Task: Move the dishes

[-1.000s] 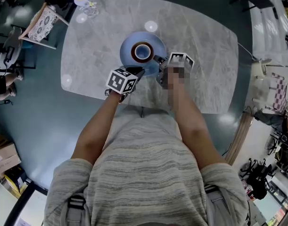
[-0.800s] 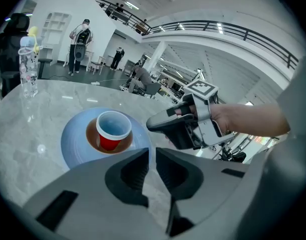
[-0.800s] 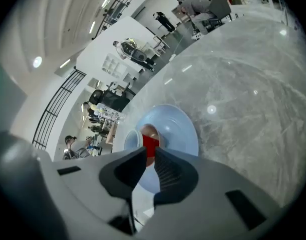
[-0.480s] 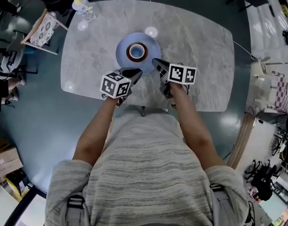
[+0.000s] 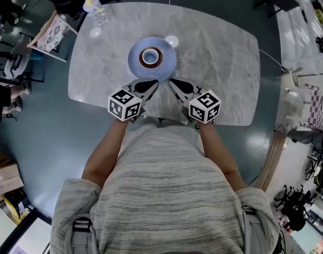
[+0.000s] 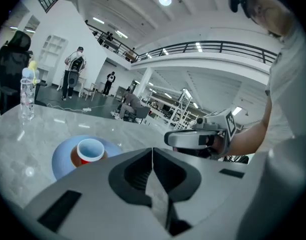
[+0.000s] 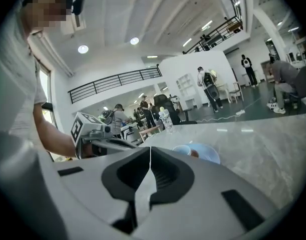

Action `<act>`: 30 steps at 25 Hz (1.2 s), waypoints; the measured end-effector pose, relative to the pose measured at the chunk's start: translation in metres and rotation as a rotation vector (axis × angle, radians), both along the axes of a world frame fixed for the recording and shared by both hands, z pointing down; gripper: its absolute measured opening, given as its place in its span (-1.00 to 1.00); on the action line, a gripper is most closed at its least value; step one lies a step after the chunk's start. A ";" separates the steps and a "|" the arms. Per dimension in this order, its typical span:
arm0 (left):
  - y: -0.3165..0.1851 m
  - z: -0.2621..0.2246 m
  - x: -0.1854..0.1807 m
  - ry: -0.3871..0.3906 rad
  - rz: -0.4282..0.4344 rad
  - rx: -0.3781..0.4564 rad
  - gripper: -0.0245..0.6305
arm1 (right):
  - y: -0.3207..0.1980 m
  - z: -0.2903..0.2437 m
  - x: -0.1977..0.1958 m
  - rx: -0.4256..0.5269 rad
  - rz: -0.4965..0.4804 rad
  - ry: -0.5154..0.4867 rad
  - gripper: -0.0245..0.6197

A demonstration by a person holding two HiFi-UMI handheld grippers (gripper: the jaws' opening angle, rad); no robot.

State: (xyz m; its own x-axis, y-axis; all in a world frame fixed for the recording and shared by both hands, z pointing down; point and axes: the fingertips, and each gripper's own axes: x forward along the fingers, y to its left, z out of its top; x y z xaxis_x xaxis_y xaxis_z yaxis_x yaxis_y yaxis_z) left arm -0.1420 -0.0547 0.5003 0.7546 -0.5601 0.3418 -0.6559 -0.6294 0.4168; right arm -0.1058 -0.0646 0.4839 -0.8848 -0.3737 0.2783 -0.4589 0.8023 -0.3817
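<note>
A blue plate (image 5: 166, 63) lies on the grey marble table (image 5: 219, 62), with a brown saucer and a white-lined red cup (image 5: 149, 56) stacked in its middle. Both grippers hang apart from it, above the table's near edge. My left gripper (image 5: 154, 82) has just been closing and is shut with nothing in it. My right gripper (image 5: 171, 80) has also just been closing and holds nothing. From the left gripper view the plate (image 6: 62, 159) and cup (image 6: 90, 150) lie ahead to the left. The right gripper view has the plate (image 7: 209, 154) ahead to the right.
A clear bottle (image 5: 95, 10) with a yellow top stands at the table's far left corner. A chair with a patterned cushion (image 5: 46, 27) sits beside that corner. Several people stand far off in the hall. Dark floor surrounds the table.
Both grippers have drawn back from the plate toward the person and risen. The right gripper has rolled over, and both pairs of jaws have closed on nothing. Plate and cup stay put.
</note>
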 end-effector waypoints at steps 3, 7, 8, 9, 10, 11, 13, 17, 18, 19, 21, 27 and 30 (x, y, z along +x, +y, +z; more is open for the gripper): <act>0.009 -0.021 0.008 0.050 0.011 0.087 -0.85 | 0.013 -0.019 0.002 0.042 -0.024 -0.060 -0.85; 0.018 -0.043 0.013 0.073 0.004 0.179 -0.85 | 0.023 -0.036 0.002 0.097 -0.053 -0.076 -0.85; 0.019 -0.048 0.013 0.076 -0.002 0.193 -0.85 | 0.026 -0.040 0.001 0.111 -0.059 -0.077 -0.85; 0.020 -0.052 0.012 0.079 -0.006 0.206 -0.85 | 0.028 -0.043 0.000 0.126 -0.066 -0.079 -0.85; 0.020 -0.057 0.012 0.084 -0.007 0.217 -0.85 | 0.030 -0.047 -0.001 0.141 -0.071 -0.081 -0.85; 0.021 -0.061 0.012 0.090 -0.005 0.228 -0.85 | 0.032 -0.050 -0.002 0.157 -0.074 -0.081 -0.85; 0.022 -0.066 0.015 0.102 0.000 0.241 -0.85 | 0.035 -0.054 -0.003 0.182 -0.077 -0.074 -0.85; 0.027 -0.071 0.017 0.126 0.001 0.238 -0.85 | 0.040 -0.058 -0.003 0.195 -0.071 -0.057 -0.85; 0.027 -0.072 0.017 0.130 0.002 0.237 -0.85 | 0.040 -0.059 -0.003 0.196 -0.068 -0.050 -0.86; 0.027 -0.074 0.017 0.133 0.002 0.237 -0.85 | 0.038 -0.060 -0.002 0.199 -0.065 -0.043 -0.87; 0.023 -0.076 0.019 0.137 0.003 0.240 -0.85 | 0.031 -0.063 0.002 0.206 -0.053 -0.035 -0.87; 0.023 -0.073 0.033 0.135 0.023 0.236 -0.85 | 0.024 -0.067 0.018 0.194 -0.009 -0.049 -0.87; 0.020 -0.072 0.031 0.137 0.036 0.238 -0.85 | 0.022 -0.067 0.014 0.199 -0.002 -0.041 -0.87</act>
